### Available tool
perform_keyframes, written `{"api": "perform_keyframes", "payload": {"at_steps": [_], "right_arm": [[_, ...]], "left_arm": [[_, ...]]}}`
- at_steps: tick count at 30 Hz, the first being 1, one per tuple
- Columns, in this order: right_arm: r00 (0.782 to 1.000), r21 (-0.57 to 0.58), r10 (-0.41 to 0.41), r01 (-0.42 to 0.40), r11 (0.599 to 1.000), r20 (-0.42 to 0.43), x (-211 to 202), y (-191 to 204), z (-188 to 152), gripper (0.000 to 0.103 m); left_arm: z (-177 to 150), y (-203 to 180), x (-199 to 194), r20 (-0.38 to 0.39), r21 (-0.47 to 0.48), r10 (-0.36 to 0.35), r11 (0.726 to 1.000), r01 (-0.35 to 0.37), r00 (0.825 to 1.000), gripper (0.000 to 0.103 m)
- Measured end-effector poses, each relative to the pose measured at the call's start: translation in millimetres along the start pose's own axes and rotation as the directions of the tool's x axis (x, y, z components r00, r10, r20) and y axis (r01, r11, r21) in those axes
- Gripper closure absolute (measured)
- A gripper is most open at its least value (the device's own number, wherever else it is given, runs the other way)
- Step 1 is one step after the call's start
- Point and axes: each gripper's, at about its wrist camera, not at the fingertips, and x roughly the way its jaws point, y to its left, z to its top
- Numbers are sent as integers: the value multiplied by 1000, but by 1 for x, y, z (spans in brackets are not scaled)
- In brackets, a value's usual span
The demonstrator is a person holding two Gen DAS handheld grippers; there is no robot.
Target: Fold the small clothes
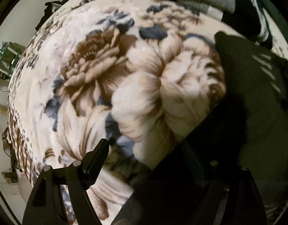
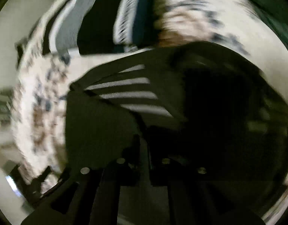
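Observation:
A black garment with white stripes (image 1: 256, 86) lies on a floral blanket (image 1: 110, 71) at the right of the left wrist view. My left gripper (image 1: 147, 150) is open, its left finger (image 1: 96, 159) over the blanket, its right finger lost against the dark cloth. In the blurred right wrist view the same black garment (image 2: 129, 93) fills the middle. My right gripper (image 2: 144, 150) has its jaws close together on the garment's dark cloth.
A pile of other clothes, grey, black and white (image 1: 215, 1), lies at the far edge of the blanket and also shows in the right wrist view (image 2: 99, 18). Pale floor and a green frame (image 1: 7, 56) lie beyond the bed's left side.

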Motion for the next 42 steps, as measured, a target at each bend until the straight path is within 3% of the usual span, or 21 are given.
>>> {"api": "perform_keyframes", "payload": {"at_steps": [1, 3, 4, 7, 9, 11, 14, 18, 23, 26, 28, 29, 30, 31, 34, 37, 40, 42], "right_arm": [[1000, 42, 13, -14, 999, 24, -14, -13, -11, 90], [997, 147, 4, -15, 989, 71, -44, -47, -43, 68], [996, 214, -17, -2, 977, 86, -58, -69, -57, 65], [990, 444, -103, 52, 894, 91, -87, -142, -108, 64], [990, 606, -91, 9, 795, 105, -102, -188, -134, 64], [988, 697, -76, -39, 716, 133, -103, -216, -149, 64], [987, 741, -97, -32, 671, 130, -101, -248, -146, 64], [988, 749, -115, -1, 662, 104, -94, -280, -130, 64], [992, 685, -119, 63, 726, 35, -74, -283, -113, 64], [988, 638, -153, 108, 762, 16, -74, -276, -103, 57], [978, 598, -209, 179, 781, -20, -67, -270, -98, 58], [971, 598, -236, 200, 776, -19, -68, -270, -99, 69], [963, 608, -268, 220, 763, -13, -74, -271, -102, 91], [961, 620, -277, 217, 754, 1, -80, -274, -107, 94], [961, 686, -273, 168, 708, 47, -103, -292, -134, 95], [976, 738, -216, 118, 665, 38, -111, -313, -169, 95], [984, 755, -176, 112, 647, 5, -109, -325, -196, 95], [990, 743, -138, 97, 663, -7, -108, -328, -208, 95]], "left_arm": [[-3, 1, -10, 15, 5, -3, 1000, 3, 1000, 24], [-6, 0, -19, 29, 15, -5, 1000, 4, 1000, 24], [-7, -1, -24, 32, 20, -6, 1000, 5, 999, 24], [-11, -7, -32, 26, 28, -23, 999, 22, 999, 24], [-10, -15, -33, 20, 39, -32, 999, 31, 999, 24], [-8, -28, -31, 12, 56, -35, 998, 34, 999, 24], [-2, -45, -27, 10, 90, -24, 996, 23, 1000, 24], [4, -63, -19, 9, 152, 29, 988, -30, 1000, 24], [6, -68, -15, 9, 178, 60, 982, -60, 998, 24], [3, -72, -17, 23, 197, 78, 977, -81, 997, 24], [2, -73, -17, 26, 203, 87, 975, -91, 996, 24], [4, -71, -16, 25, 204, 90, 975, -93, 996, 24], [4, -71, -17, 23, 204, 91, 974, -94, 996, 24], [4, -72, -18, 23, 204, 92, 974, -94, 996, 24], [4, -71, -20, 23, 205, 90, 974, -93, 996, 24], [5, -68, -20, 23, 204, 89, 975, -92, 996, 24], [4, -66, -20, 20, 194, 88, 977, -90, 996, 24], [3, -63, -21, 17, 190, 87, 978, -89, 996, 24]]}}
